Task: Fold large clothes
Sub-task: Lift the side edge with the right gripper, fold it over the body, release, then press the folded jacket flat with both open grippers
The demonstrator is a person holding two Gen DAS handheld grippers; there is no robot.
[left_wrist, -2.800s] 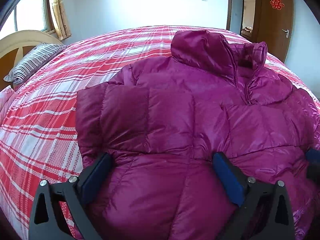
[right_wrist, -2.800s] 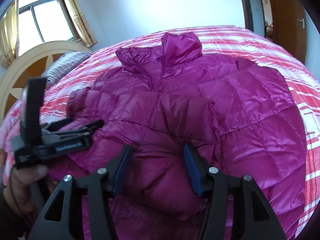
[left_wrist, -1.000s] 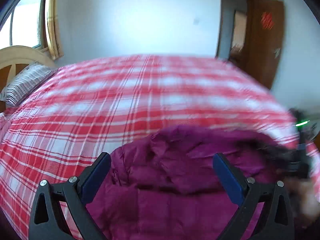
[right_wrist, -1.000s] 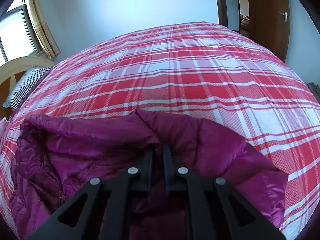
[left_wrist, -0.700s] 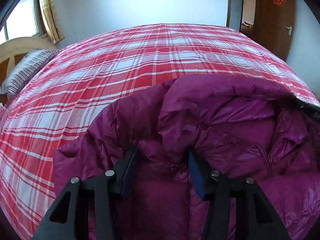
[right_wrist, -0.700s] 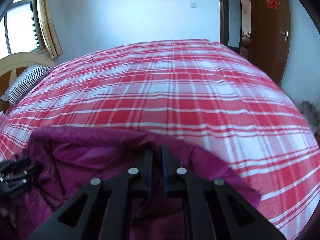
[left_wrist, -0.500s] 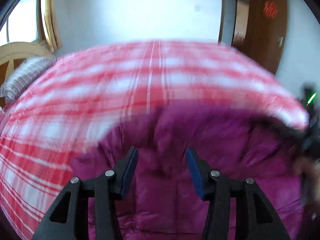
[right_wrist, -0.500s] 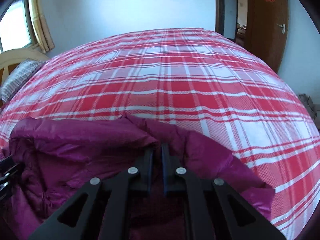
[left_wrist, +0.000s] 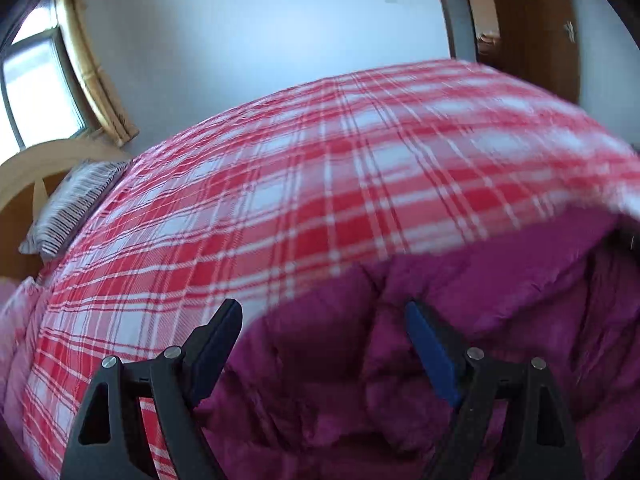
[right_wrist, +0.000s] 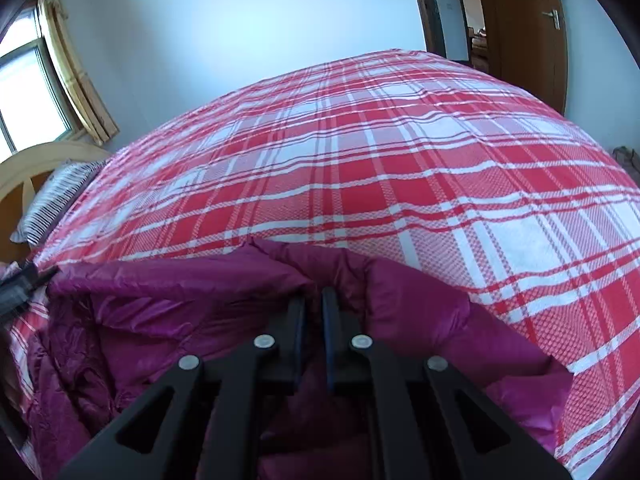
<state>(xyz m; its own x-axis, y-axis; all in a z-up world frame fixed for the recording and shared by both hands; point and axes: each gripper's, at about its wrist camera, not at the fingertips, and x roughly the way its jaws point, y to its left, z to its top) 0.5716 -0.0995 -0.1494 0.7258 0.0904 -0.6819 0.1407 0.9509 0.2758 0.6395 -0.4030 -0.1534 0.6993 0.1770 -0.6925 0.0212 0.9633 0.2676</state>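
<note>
Left wrist view: fisheye, sits just behind its own fingers (left_wrist: 224, 332), looks forward and down across the purple jacket (left_wrist: 460, 300) close below and over the plaid bed (left_wrist: 320, 184) toward the far wall, window (left_wrist: 36, 88) at left, door (left_wrist: 532, 20) at right; slightly motion-blurred. Right wrist view: same low placement behind its fingers (right_wrist: 297, 316), same heading, jacket (right_wrist: 180, 300) close underneath. Shared between both: jacket, bed (right_wrist: 400, 152), striped pillow (right_wrist: 52, 200), window (right_wrist: 24, 92), door (right_wrist: 520, 24).

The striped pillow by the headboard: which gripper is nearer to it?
Left. The left gripper sits on the jacket's pillow side; the right gripper grips it farther away.
</note>
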